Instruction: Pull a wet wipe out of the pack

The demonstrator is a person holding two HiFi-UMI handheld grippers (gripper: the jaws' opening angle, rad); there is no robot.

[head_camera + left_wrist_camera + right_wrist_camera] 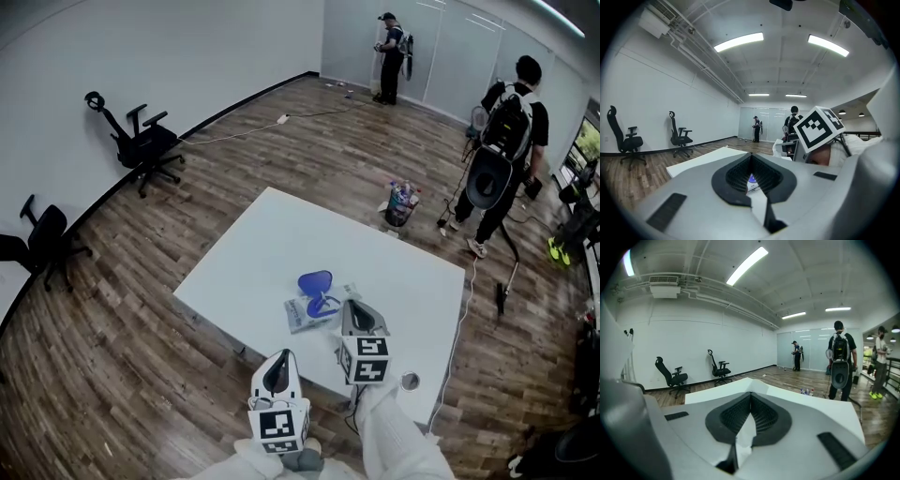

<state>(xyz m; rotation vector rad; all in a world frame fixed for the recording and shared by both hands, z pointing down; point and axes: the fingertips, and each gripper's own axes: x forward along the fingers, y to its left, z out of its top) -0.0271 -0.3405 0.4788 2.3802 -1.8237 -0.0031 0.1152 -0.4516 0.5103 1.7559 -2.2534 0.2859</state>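
The wet wipe pack [302,315] lies on the white table [272,244], its blue lid [315,281] flipped open. My right gripper [352,306] sits just right of the pack. In the right gripper view that gripper [751,395] is shut on a white wet wipe [745,434], which fills the gap between the jaws. My left gripper [284,355] hovers off the table's near edge, short of the pack, jaws together with nothing in them. Through the hollow of the left gripper [751,155] a bit of the blue lid [751,178] shows.
A small round disc [410,381] lies near the table's front right corner. A bucket of bottles [401,204] stands on the floor past the far edge. Two people [506,150] are at the back right. Office chairs [145,145] line the left wall.
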